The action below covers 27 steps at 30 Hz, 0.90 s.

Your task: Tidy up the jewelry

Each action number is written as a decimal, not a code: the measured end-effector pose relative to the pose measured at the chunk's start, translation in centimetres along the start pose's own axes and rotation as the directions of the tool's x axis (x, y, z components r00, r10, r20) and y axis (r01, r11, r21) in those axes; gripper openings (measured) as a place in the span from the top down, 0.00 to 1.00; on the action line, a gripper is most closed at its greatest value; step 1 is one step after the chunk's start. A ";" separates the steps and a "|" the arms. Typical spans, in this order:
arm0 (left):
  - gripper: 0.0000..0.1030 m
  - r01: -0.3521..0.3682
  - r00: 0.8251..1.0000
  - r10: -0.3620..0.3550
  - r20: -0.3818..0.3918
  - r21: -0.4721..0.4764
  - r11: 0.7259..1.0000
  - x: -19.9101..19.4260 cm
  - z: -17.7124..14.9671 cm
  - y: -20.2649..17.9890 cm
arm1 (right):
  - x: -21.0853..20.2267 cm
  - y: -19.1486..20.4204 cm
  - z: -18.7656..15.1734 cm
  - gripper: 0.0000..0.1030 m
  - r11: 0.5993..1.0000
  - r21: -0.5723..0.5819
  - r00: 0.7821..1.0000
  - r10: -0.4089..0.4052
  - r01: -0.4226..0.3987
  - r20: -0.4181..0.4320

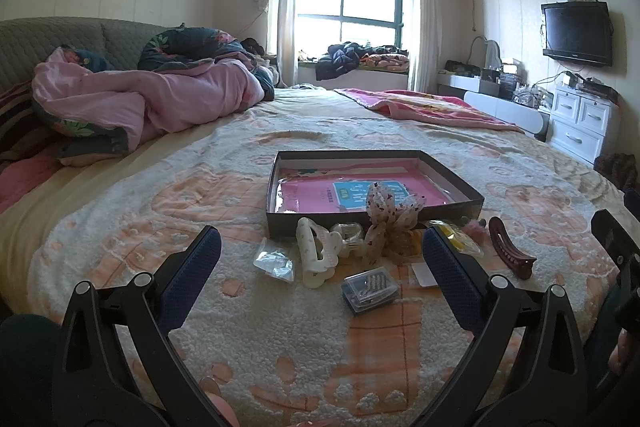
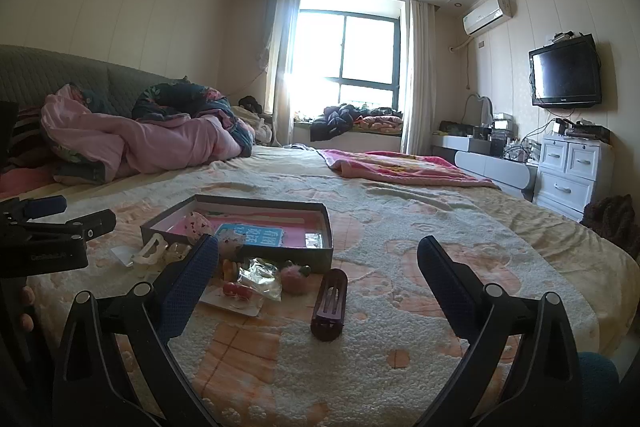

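A shallow dark box (image 1: 280,215) with a pink and blue sheet inside lies on the bed; it also shows in the right wrist view (image 2: 328,247). In front of it lie a white claw clip (image 1: 316,255), a floral bow (image 1: 388,223), a small clear case (image 1: 370,289), a clear bag (image 1: 276,263) and a brown hair clip (image 1: 510,247). The brown clip (image 2: 330,303) also shows in the right wrist view, beside a pink pompom (image 2: 294,279). My left gripper (image 1: 320,259) is open and empty above the items. My right gripper (image 2: 318,267) is open and empty over the brown clip.
A patterned fleece blanket (image 1: 200,207) covers the bed. A pink quilt heap (image 1: 140,99) lies at the far left and a pink blanket (image 1: 424,107) at the far right. White drawers (image 1: 580,123) and a wall TV (image 1: 576,31) stand at the right.
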<state>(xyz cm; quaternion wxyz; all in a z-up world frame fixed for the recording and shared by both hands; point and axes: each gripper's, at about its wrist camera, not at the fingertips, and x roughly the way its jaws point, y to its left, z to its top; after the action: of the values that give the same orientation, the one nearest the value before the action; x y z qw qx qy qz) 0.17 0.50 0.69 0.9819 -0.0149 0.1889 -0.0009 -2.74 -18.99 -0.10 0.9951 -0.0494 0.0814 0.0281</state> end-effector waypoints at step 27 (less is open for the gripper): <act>0.10 -0.055 0.998 0.053 -0.041 -0.050 0.997 0.9 -0.2 1.8 | 1.6 1.6 -0.1 0.06 0.997 -0.037 0.997 0.059 -0.061 -0.048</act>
<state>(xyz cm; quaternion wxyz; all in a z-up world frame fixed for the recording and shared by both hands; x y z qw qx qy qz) 0.95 2.27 0.10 0.9769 -0.0349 0.2086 0.0304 -1.28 -17.38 -0.63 0.9904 -0.0665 0.1057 0.0585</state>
